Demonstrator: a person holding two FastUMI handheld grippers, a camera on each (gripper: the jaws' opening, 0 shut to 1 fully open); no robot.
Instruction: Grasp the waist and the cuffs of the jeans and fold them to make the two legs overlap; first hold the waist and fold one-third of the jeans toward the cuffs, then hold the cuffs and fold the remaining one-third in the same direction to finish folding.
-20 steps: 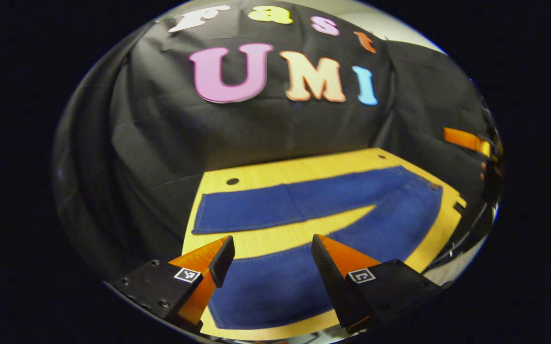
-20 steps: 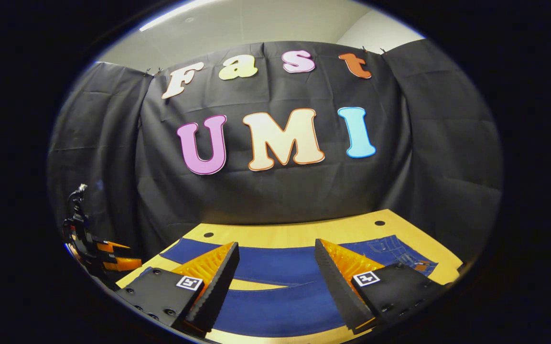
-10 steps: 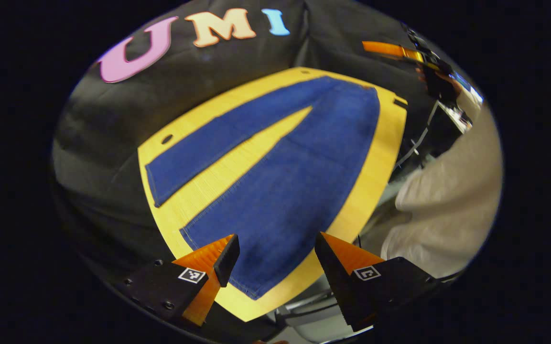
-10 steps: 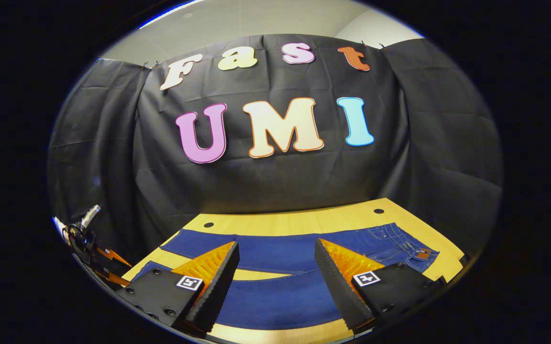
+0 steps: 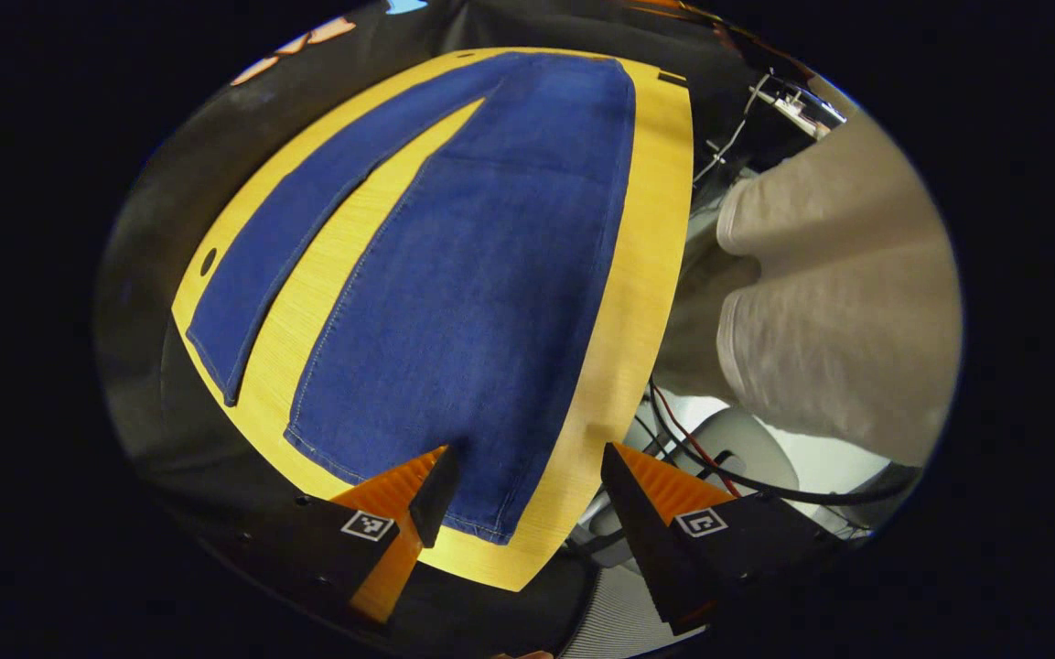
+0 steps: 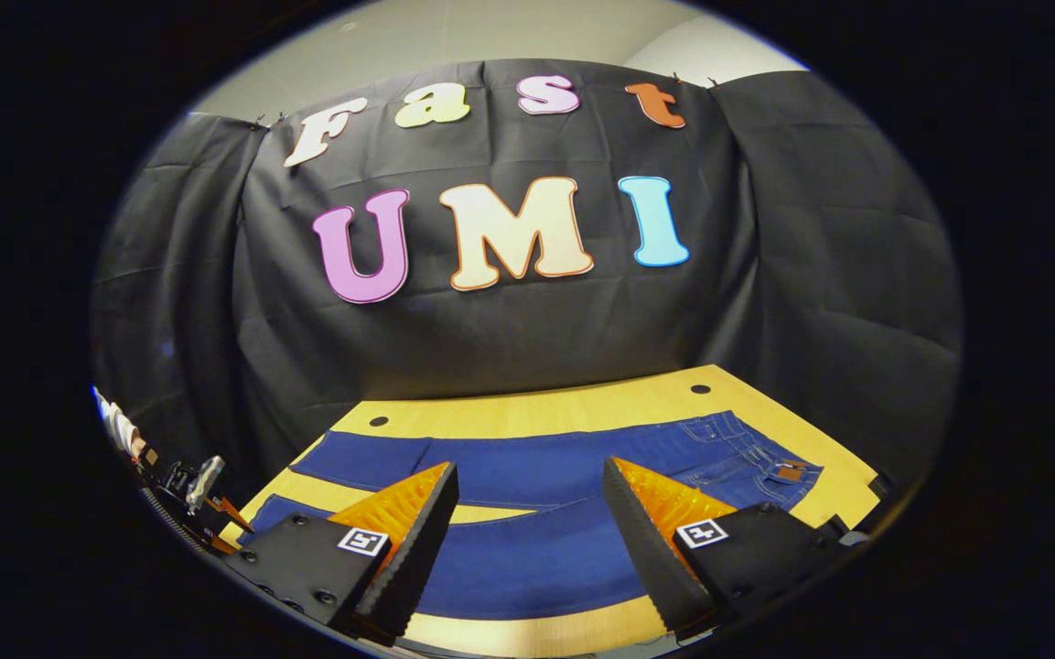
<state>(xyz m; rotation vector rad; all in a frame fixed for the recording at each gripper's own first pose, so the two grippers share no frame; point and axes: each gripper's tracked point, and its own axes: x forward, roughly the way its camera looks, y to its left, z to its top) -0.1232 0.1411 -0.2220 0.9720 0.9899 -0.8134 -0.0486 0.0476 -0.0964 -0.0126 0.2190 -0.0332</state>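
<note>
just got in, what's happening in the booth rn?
A person holds tongs in each hand over blue denim jeans lying flat and unfolded on a yellow wooden table, legs spread apart. The left tongs hang open above the near leg's cuff; the right tongs hang open above the legs. Nothing is gripped.

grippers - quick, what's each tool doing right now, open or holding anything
Left tool: open, holding nothing, above the near cuff of the jeans.
Right tool: open, holding nothing, over the jeans.
</note>
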